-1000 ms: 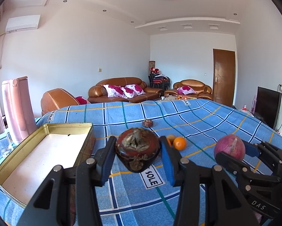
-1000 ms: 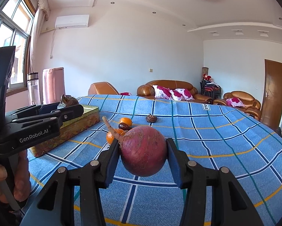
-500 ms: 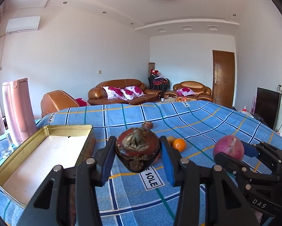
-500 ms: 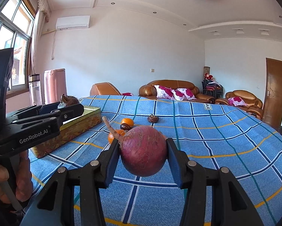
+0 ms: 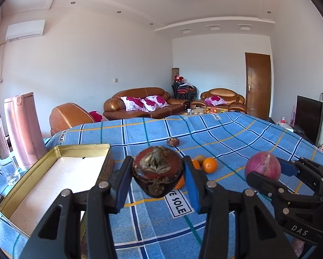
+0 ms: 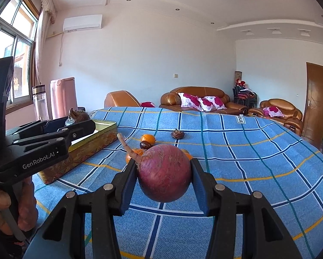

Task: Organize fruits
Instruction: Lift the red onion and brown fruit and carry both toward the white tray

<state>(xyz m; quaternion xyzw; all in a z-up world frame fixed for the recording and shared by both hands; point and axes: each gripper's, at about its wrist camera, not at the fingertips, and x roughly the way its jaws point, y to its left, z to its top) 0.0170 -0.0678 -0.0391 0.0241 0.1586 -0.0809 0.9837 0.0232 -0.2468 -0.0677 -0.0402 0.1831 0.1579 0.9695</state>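
Note:
My left gripper (image 5: 158, 173) is shut on a dark reddish-brown water chestnut (image 5: 157, 171) and holds it above the blue checked cloth, just right of the open gold tin (image 5: 53, 177). My right gripper (image 6: 164, 176) is shut on a round purple-red radish (image 6: 164, 172) with a thin root, held above the cloth. In the left wrist view the right gripper (image 5: 267, 170) shows at the right with the radish (image 5: 262, 168). In the right wrist view the left gripper (image 6: 79, 122) shows at the left, over the tin (image 6: 85, 149).
Small oranges (image 5: 210, 165) and a brown fruit (image 5: 200, 158) lie on the cloth beyond my grippers, another water chestnut (image 5: 172, 142) farther back. A pink jug (image 5: 23, 129) and a glass bottle (image 5: 1, 144) stand left of the tin. Sofas stand behind the table.
Both grippers have risen slightly with their fruit; the table has dropped a little in both views. Both grips are unchanged.

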